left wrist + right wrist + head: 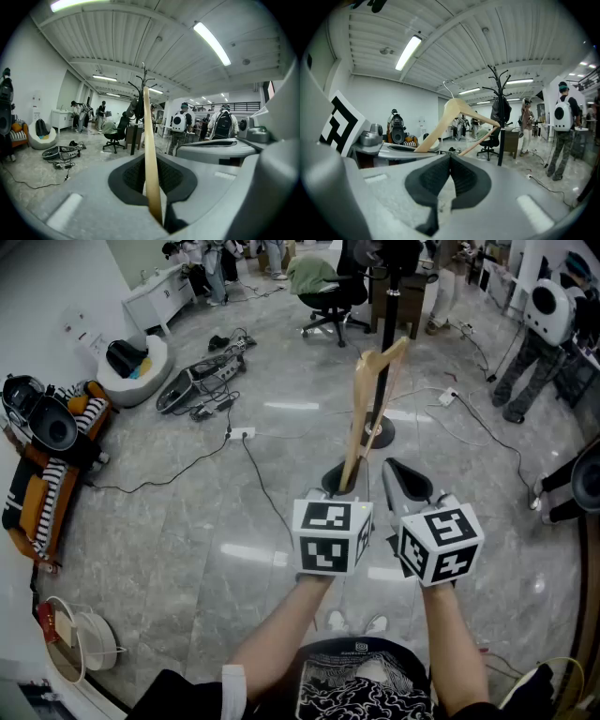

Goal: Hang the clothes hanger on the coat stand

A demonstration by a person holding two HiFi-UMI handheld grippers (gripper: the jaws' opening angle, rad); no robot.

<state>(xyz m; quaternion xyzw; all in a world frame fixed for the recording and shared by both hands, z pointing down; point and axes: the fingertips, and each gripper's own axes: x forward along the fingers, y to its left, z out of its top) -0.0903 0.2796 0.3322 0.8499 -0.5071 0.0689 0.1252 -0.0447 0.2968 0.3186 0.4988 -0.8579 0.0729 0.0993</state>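
Busy office floor, coat stand at upper centre: your left gripper pinches the hanger by its thin end, right gripper clenched empty, so it could swivel and miss.

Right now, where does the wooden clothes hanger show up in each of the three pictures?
Head view: the hanger stands roughly upright at centre, rising from the left gripper.
Left gripper view: dead centre, edge-on, a thin pale strip clamped between the jaws.
Right gripper view: left of centre, above the jaws, seen side-on.
Shared landmark: the black coat stand, beyond the hanger in every view.
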